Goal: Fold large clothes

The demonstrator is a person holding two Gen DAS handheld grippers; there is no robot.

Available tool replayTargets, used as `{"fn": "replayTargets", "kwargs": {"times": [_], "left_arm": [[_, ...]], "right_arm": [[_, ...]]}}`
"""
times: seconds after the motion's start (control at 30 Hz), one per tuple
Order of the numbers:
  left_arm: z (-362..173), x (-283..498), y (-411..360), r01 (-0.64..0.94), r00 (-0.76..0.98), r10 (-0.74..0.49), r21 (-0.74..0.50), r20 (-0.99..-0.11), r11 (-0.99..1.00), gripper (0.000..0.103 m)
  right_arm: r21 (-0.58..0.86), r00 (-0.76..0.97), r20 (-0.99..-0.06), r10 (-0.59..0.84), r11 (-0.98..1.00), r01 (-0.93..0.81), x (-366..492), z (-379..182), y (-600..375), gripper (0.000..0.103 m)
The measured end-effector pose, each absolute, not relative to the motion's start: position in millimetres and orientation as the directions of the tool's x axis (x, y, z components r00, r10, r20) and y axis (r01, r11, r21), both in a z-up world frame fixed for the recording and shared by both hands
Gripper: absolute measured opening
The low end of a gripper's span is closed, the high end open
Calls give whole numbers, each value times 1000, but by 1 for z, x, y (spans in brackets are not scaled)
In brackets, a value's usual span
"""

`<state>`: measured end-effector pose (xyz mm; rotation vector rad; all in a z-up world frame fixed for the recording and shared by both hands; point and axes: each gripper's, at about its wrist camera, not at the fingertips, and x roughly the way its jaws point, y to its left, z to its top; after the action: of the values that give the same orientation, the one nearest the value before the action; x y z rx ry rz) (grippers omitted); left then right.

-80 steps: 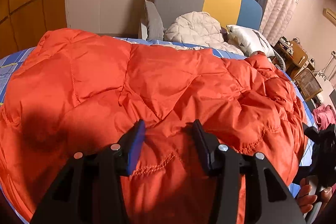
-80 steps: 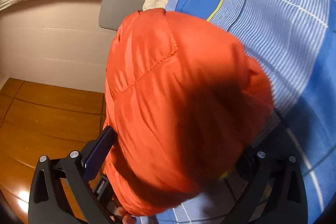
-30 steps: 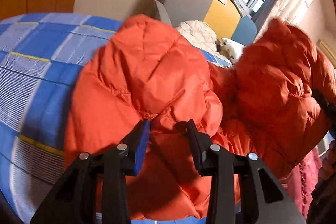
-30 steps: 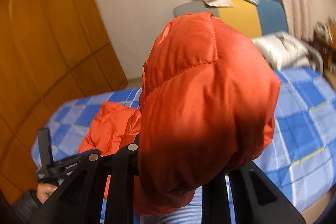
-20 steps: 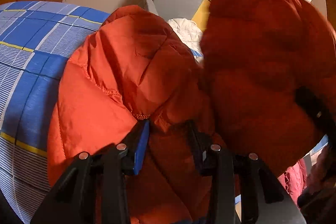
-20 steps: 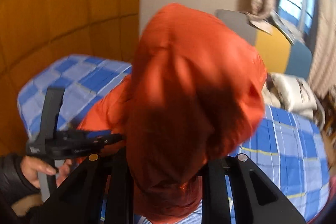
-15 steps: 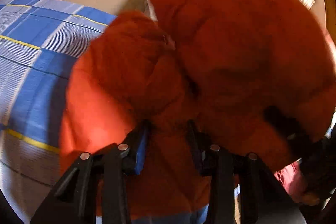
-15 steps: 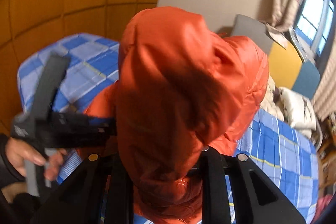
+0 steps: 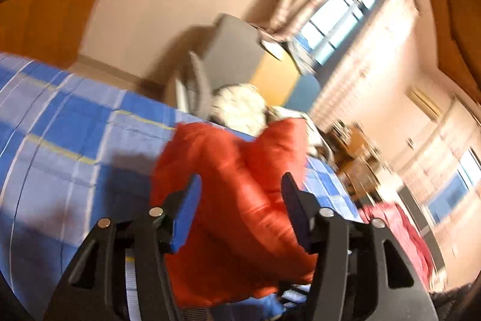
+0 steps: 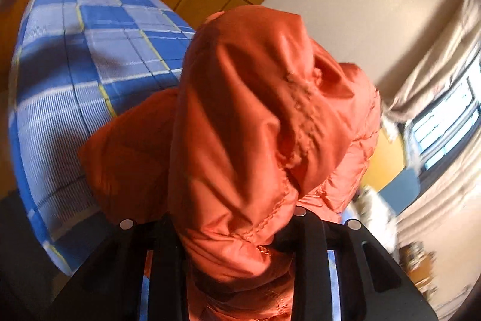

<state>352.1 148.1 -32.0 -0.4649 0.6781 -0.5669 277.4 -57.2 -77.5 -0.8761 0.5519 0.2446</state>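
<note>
Two grippers, left gripper [image 9: 240,209] fingers just spreading, right gripper [image 10: 231,233] pinching orange jacket [image 10: 255,125], loosening

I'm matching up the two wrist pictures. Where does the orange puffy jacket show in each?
Left wrist: the orange puffy jacket lies low in the centre, seen between the open gripper fingers.
Right wrist: it fills the centre, bunched between the fingers and hiding their tips.
Shared landmark: the blue checked bedsheet on the left.

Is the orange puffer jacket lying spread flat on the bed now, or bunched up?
Bunched up: the orange puffer jacket sits doubled over itself on the bed.
</note>
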Motion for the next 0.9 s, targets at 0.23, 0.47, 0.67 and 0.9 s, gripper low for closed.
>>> {"fn": "replayTargets", "kwargs": {"times": [0.23, 0.47, 0.67, 0.9], "left_arm": [[-29, 407, 87, 381, 459, -625, -496, -632, 781, 64], [-39, 428, 44, 388, 339, -608, -482, -718, 785, 57], [-41, 431, 44, 373, 357, -573, -450, -737, 812, 20], [-51, 415, 66, 348, 383, -566, -454, -730, 821, 18]], "right_arm": [[-720, 865, -502, -25, 566, -402, 262, -84, -50, 35], [-738, 876, -482, -15, 546, -397, 255, -83, -43, 43], [-699, 860, -504, 75, 550, -457, 244, -73, -42, 67], [-198, 651, -631, 422, 724, -661, 226, 7, -111, 90]]}}
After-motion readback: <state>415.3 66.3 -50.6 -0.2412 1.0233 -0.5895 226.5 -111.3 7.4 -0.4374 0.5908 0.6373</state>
